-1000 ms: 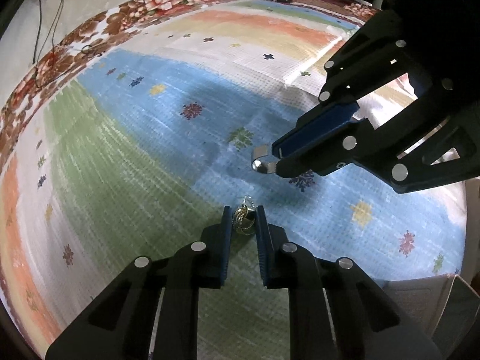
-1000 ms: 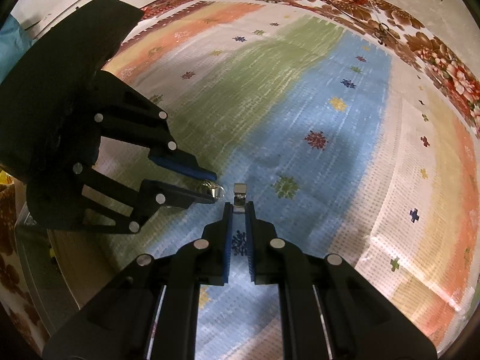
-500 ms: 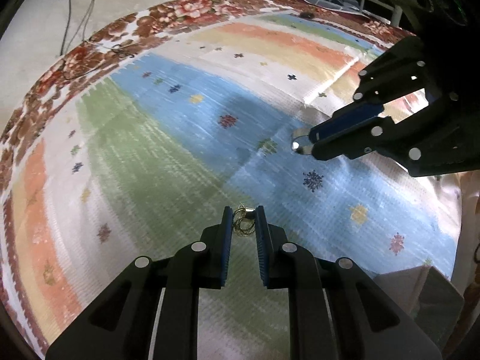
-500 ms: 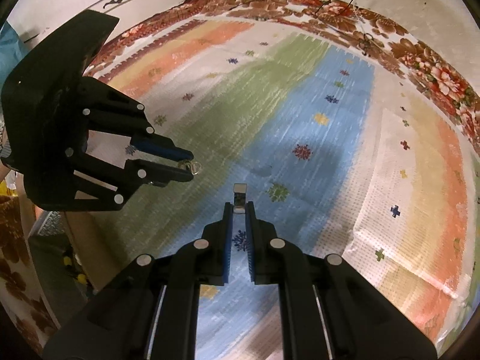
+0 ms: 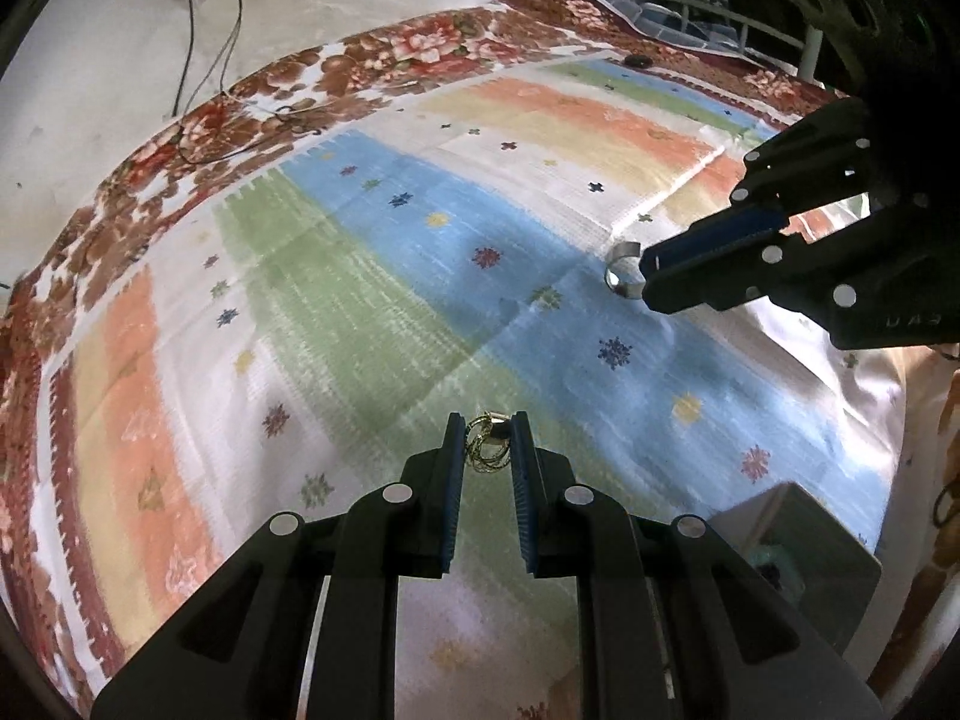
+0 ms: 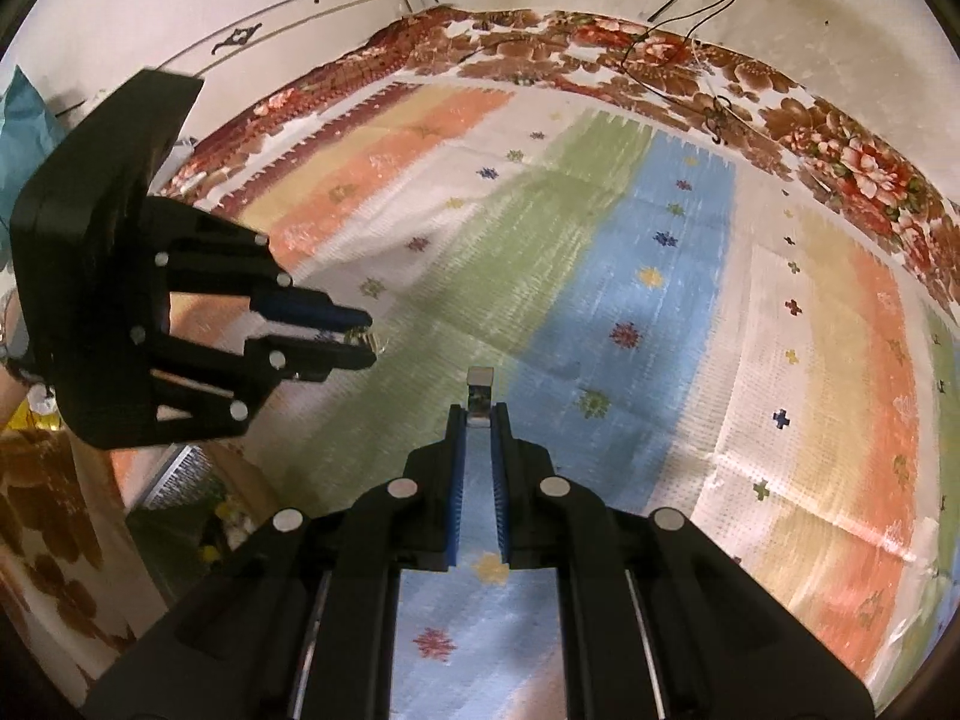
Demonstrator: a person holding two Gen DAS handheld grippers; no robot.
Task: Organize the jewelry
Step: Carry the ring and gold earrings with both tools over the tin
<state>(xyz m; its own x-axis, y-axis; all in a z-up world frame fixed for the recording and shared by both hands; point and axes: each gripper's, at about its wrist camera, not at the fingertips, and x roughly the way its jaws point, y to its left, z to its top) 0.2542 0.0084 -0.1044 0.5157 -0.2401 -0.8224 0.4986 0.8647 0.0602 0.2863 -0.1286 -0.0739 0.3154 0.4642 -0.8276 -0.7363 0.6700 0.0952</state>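
My left gripper (image 5: 487,431) is shut on a gold ring (image 5: 487,450), a small cluster of thin gold loops pinched between the blue pads above the green stripe of the mat. My right gripper (image 6: 478,408) is shut on a silver ring (image 6: 479,391), a wide plain band that sticks out past the fingertips. In the left wrist view the right gripper (image 5: 643,279) reaches in from the right with the silver ring (image 5: 623,269) at its tip. The right wrist view has the left gripper (image 6: 367,339) at the left, with a glint of gold at its tips.
A striped plastic mat (image 5: 372,300) with small flower marks covers a floral bedsheet (image 5: 420,48). A grey box (image 5: 798,534) with compartments sits at the mat's near right corner; it also appears as the box (image 6: 186,498) at lower left in the right wrist view. Cables (image 5: 204,48) hang down the wall.
Both grippers have risen off the mat with their rings still pinched. More of the mat, the bedsheet and the wall has come into view, and the box corner shows more.
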